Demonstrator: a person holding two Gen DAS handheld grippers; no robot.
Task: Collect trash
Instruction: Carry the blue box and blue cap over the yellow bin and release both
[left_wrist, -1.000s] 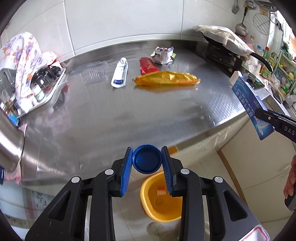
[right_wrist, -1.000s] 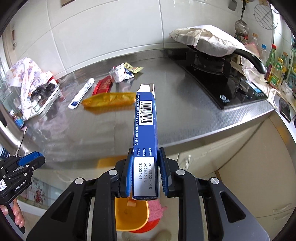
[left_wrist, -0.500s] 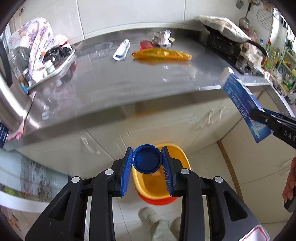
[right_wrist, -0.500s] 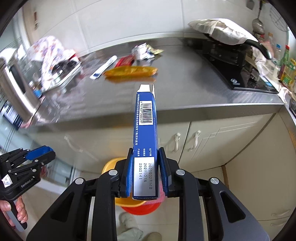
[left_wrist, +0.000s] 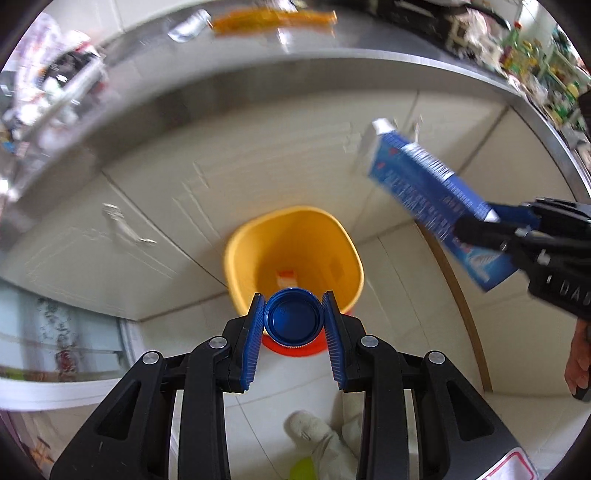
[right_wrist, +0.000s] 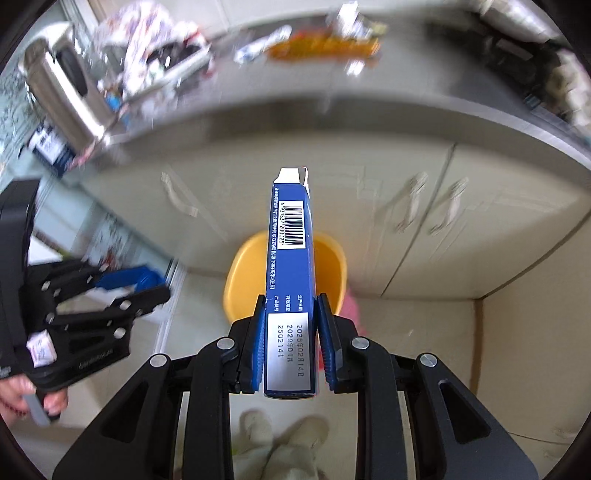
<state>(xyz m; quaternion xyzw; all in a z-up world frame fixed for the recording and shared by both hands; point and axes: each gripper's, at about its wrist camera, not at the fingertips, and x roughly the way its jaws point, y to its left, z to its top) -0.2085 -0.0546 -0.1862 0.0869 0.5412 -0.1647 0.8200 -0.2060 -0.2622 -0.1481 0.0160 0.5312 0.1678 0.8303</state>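
Trash: a blue bottle cap (left_wrist: 292, 317) and a long blue carton (right_wrist: 291, 280) are carried, one in each gripper.
Left gripper (left_wrist: 293, 314): its jaws are partly closed, and the round cap is clamped between the blue pads (left_wrist: 254, 343), open face toward the camera.
Right gripper (right_wrist: 290, 328): its jaws are closed on the near end of the carton, which is pinched by its narrow sides and sticks out well past the fingertips, barcode side up.
Yellow bin (left_wrist: 236, 258): it is seen on the floor just beyond and below both sets of fingers; something small and pale lies at its bottom, beyond the cap.
Cabinet doors (right_wrist: 406, 206): they are seen farther ahead of the fingers, behind the bin.
Steel counter (left_wrist: 332, 48): it is seen blurred, far beyond the fingertips; an orange wrapper (left_wrist: 273, 17) and other litter lie on it.
Person: a hand (right_wrist: 22, 391) is seen on the left gripper's handle, and pale shoes (right_wrist: 280, 439) beneath the fingers.
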